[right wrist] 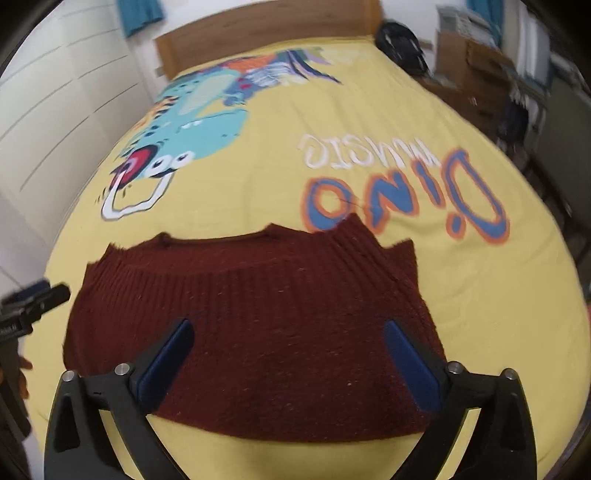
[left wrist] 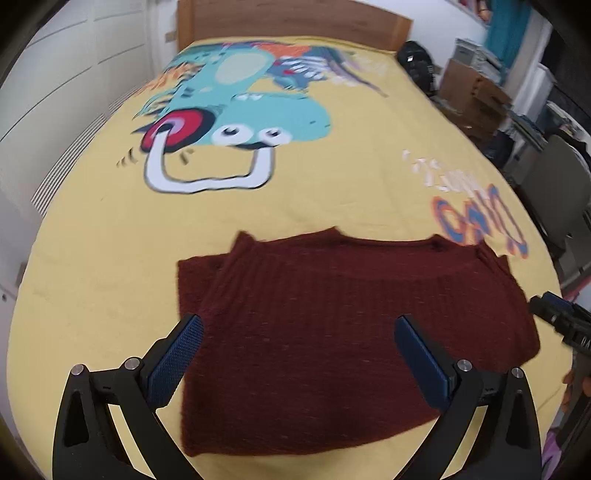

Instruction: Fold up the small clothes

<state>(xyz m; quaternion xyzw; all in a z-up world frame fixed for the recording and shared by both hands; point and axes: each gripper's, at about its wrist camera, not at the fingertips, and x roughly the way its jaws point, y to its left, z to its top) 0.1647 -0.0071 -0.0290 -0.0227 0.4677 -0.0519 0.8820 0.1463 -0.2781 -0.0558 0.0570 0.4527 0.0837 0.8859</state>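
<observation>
A dark red knitted sweater [left wrist: 332, 325] lies folded flat on the yellow bedspread [left wrist: 332, 192], near the bed's front edge; it also shows in the right wrist view [right wrist: 266, 325]. My left gripper [left wrist: 299, 325] is open and empty, hovering over the sweater's near left part. My right gripper [right wrist: 288, 328] is open and empty, hovering over the sweater's near right part. The right gripper's tip shows at the right edge of the left wrist view [left wrist: 561, 321], and the left gripper's tip at the left edge of the right wrist view [right wrist: 33, 302].
The bedspread [right wrist: 480, 295] has a dinosaur print [left wrist: 236, 118] and "Dino Music" lettering [right wrist: 399, 184]. A wooden headboard [left wrist: 295, 18] stands at the far end. White wardrobe doors [left wrist: 55, 74] are on the left. Boxes [left wrist: 472, 96], a black bag [left wrist: 417, 59] and chairs [left wrist: 554, 184] stand on the right.
</observation>
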